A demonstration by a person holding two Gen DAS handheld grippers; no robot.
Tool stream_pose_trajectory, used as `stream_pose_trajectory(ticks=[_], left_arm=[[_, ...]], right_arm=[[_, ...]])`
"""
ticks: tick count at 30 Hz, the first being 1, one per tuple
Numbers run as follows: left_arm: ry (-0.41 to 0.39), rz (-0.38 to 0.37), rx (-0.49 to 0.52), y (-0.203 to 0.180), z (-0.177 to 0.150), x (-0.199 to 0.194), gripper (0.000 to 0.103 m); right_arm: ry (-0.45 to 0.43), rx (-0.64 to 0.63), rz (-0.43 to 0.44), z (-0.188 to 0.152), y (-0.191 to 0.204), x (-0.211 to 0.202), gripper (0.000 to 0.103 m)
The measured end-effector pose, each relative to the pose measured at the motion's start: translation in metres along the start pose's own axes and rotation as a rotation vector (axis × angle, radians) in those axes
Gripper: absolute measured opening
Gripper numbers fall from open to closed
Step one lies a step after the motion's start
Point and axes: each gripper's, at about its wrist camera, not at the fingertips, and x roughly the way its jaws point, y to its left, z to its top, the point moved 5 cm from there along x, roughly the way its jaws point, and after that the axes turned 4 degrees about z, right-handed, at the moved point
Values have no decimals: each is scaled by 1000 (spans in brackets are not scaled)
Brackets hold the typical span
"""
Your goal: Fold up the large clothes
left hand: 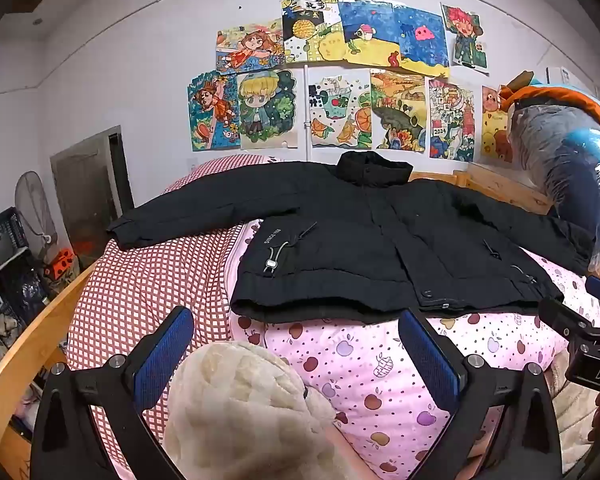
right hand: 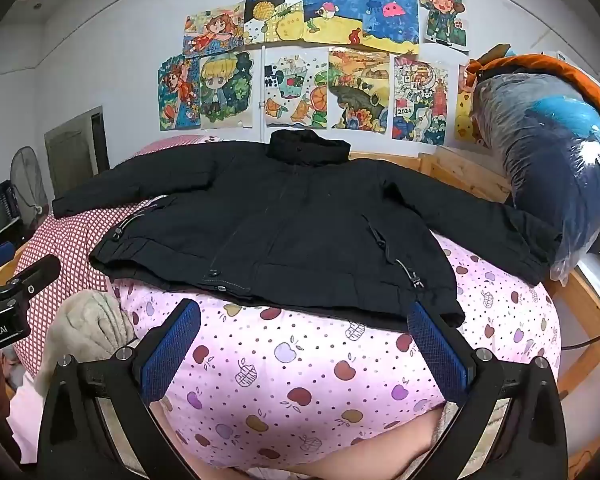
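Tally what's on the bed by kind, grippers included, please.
Black jacket: 1
Apple-print pink quilt: 1
Red checked cover: 1
Beige fleece blanket: 1
Open grippers: 2, left gripper, right gripper
Total: 6

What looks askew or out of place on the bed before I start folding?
Little stands out. The black jacket lies flat and spread out, but its right cuff ends against the plastic-wrapped bundle.

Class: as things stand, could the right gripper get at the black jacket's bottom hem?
Probably yes. The right gripper is open, and only bare pink apple-print quilt lies between it and the black jacket's hem; nothing blocks the way.
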Motion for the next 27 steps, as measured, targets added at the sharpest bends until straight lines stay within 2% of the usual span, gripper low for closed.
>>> stream_pose_trajectory(ticks=[13,27], left_arm=[[9,1,2,0,0,0,103],[20,0,2,2,-12,17,103]], right_arm=[[9,4,3,1,-1,2,102],[18,6,6,-9,1,8,102]])
